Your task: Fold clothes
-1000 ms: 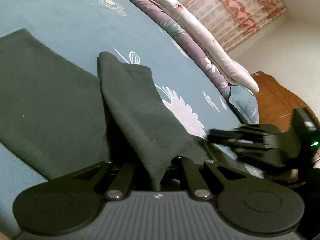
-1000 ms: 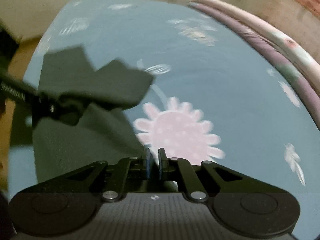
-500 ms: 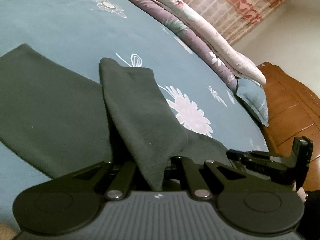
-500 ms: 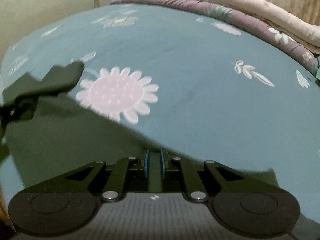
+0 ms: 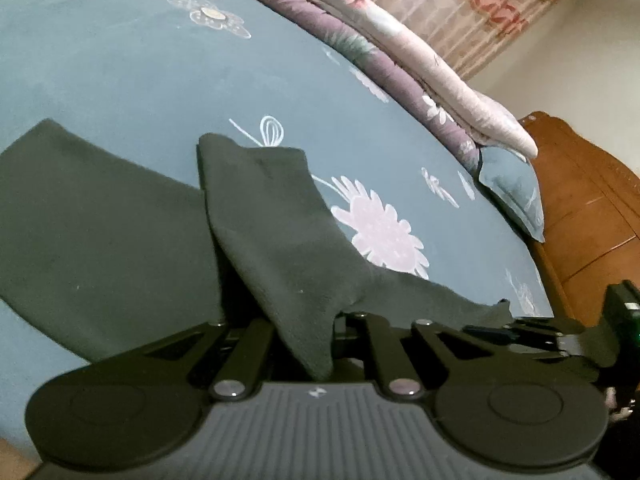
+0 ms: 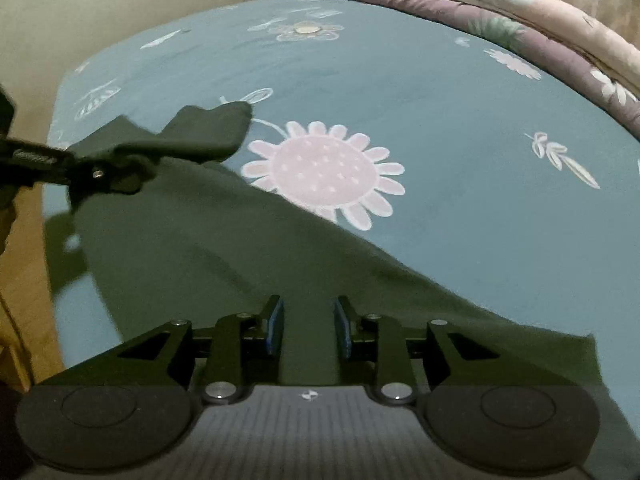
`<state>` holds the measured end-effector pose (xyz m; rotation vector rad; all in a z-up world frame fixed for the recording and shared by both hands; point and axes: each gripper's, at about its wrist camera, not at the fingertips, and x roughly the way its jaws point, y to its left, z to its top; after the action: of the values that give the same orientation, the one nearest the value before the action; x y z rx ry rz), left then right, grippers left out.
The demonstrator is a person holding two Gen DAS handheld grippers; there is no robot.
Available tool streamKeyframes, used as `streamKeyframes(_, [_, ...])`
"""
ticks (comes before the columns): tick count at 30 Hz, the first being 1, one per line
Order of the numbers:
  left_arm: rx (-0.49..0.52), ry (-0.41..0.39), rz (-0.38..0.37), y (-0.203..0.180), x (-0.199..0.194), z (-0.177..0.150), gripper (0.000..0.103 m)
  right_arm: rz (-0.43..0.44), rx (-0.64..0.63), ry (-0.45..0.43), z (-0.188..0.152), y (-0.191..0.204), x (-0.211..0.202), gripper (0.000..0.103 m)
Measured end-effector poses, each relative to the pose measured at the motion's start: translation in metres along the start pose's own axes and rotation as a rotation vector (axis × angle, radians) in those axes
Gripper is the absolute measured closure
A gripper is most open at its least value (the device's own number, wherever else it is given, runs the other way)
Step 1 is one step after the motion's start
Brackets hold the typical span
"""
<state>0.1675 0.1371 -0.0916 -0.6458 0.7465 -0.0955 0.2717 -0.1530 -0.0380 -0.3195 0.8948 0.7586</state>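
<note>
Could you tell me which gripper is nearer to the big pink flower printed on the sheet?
Left gripper, clamping the dark garment beside the pink flower; right gripper hangs open farther back.

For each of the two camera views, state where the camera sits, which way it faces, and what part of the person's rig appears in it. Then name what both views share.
Left wrist: sits on the left gripper, faces across the bed toward the folded quilts; its fingers clamp the dark garment; the right gripper shows at right.
Right wrist: sits on the right gripper, open over the garment, facing the bedsheet; the left gripper shows at left.
Shared: garment, pink flower print, quilts.

Bed (image 6: pixel 460 128) with teal floral sheet, dark green garment (image 6: pixel 240 264) spread on it, folded quilts (image 5: pixel 384 36) along far edge, pillow (image 5: pixel 516 192)
</note>
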Motion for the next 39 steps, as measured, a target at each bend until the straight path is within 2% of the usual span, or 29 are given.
streamKeyframes(5, [0.002, 0.034, -0.004, 0.004, 0.002, 0.001, 0.095, 0.093, 0.022, 0.032, -0.016, 0.009, -0.031, 0.069])
streamKeyframes(8, [0.005, 0.059, 0.004, 0.005, 0.007, 0.000, 0.095, 0.121, 0.024, 0.067, -0.029, 0.023, -0.021, 0.060])
streamKeyframes(9, [0.008, 0.064, 0.005, 0.005, 0.008, 0.000, 0.095, 0.122, 0.022, 0.074, -0.032, 0.028, -0.017, 0.048])
streamKeyframes(10, [0.011, 0.068, 0.006, 0.005, 0.008, 0.000, 0.094, 0.124, 0.019, 0.081, -0.035, 0.032, -0.014, 0.046])
streamKeyframes(12, [0.009, 0.076, 0.007, 0.006, 0.007, 0.002, 0.093, 0.097, 0.012, 0.063, -0.030, 0.032, -0.023, 0.048])
streamKeyframes(15, [0.001, 0.086, 0.011, 0.007, 0.004, 0.004, 0.090, 0.044, 0.095, -0.001, -0.031, 0.009, -0.040, 0.048])
streamKeyframes(17, [-0.007, 0.082, 0.020, 0.007, 0.000, 0.005, 0.085, -0.018, 0.170, -0.011, -0.036, -0.011, -0.043, 0.048])
streamKeyframes(22, [-0.014, 0.073, 0.086, 0.007, -0.018, 0.005, 0.070, -0.063, 0.309, -0.099, -0.048, -0.054, -0.052, 0.048])
streamKeyframes(26, [-0.027, 0.055, 0.156, 0.006, -0.040, 0.001, 0.069, -0.115, 0.308, -0.163, -0.038, -0.075, -0.048, 0.047])
streamKeyframes(30, [-0.028, 0.004, 0.248, 0.001, -0.059, -0.001, 0.069, -0.129, 0.323, -0.146, -0.040, -0.095, -0.032, 0.046])
streamKeyframes(32, [-0.036, -0.032, 0.298, -0.002, -0.068, 0.001, 0.069, -0.172, 0.330, -0.092, -0.052, -0.104, -0.022, 0.046])
streamKeyframes(34, [-0.051, -0.064, 0.329, -0.004, -0.074, 0.006, 0.069, -0.143, 0.368, -0.113, -0.066, -0.113, -0.032, 0.047])
streamKeyframes(37, [-0.035, -0.084, 0.299, -0.016, -0.070, 0.018, 0.069, -0.150, 0.413, -0.149, -0.064, -0.117, -0.048, 0.046])
streamKeyframes(39, [0.009, -0.073, 0.241, -0.036, -0.056, 0.026, 0.069, -0.121, 0.394, -0.185, -0.059, -0.113, -0.053, 0.046])
